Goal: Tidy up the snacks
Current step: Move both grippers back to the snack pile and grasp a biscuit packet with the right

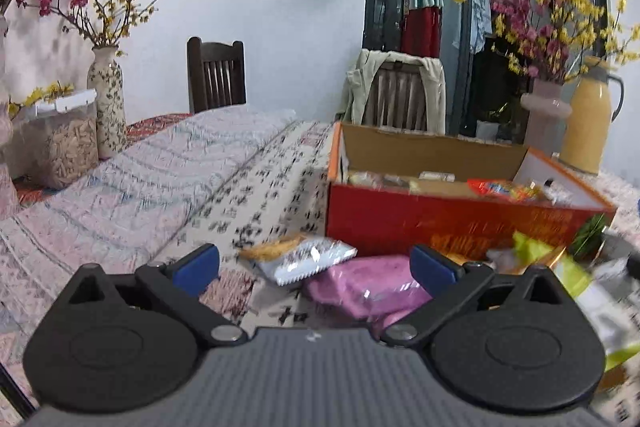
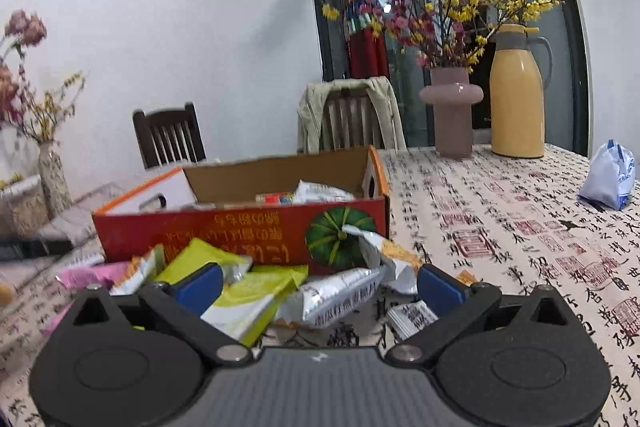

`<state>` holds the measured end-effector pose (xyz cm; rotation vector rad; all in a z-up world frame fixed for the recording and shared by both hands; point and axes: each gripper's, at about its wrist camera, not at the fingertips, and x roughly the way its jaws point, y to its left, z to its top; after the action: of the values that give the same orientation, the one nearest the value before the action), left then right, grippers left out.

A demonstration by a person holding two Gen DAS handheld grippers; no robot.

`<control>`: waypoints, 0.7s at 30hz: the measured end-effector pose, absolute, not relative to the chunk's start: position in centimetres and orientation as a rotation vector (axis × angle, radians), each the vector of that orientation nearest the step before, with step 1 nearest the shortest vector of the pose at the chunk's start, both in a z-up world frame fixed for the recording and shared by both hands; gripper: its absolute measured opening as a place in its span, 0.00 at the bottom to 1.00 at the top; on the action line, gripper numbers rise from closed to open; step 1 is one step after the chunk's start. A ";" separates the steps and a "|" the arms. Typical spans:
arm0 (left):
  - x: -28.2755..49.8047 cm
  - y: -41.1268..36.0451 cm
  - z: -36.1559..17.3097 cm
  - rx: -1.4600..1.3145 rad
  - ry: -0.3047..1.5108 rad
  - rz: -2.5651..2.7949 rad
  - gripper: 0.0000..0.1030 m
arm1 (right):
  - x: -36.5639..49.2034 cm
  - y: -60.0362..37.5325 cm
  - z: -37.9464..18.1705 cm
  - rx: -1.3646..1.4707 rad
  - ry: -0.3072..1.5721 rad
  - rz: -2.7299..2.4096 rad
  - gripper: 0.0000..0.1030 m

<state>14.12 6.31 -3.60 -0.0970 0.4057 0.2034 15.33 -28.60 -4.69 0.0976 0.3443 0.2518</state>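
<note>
While some packets already lie inside the red cardboard box [image 2: 240,227], many snacks are not yet put away, so the work seems to be in its middle part. In the right wrist view the right gripper [image 2: 320,287] stands wide open and holds nothing. It hovers at the lower middle of the frame, over a heap of packets just in front of the box: a yellow-green packet [image 2: 248,301] near its left finger and a silver packet [image 2: 340,293] between the two fingers. In the left wrist view the left gripper [image 1: 316,267] is also wide open and empty. A pink packet [image 1: 360,285] and a white packet [image 1: 308,257] lie on the tablecloth [image 1: 160,187] between its fingers, at the lower centre, close to the box [image 1: 440,219]. I judge the step in hand is the reach for one packet. The next move asks to lower one claw on a single packet, close on its edge, and not catch its neighbours.
</note>
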 end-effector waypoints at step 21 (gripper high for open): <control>14.2 6.9 -4.0 -0.145 0.401 0.145 1.00 | 14.9 -29.4 -4.6 0.103 0.334 0.235 1.00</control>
<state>14.19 6.86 -4.00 -0.1449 0.4010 0.1447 14.88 -29.43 -4.64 0.1027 0.3337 0.2353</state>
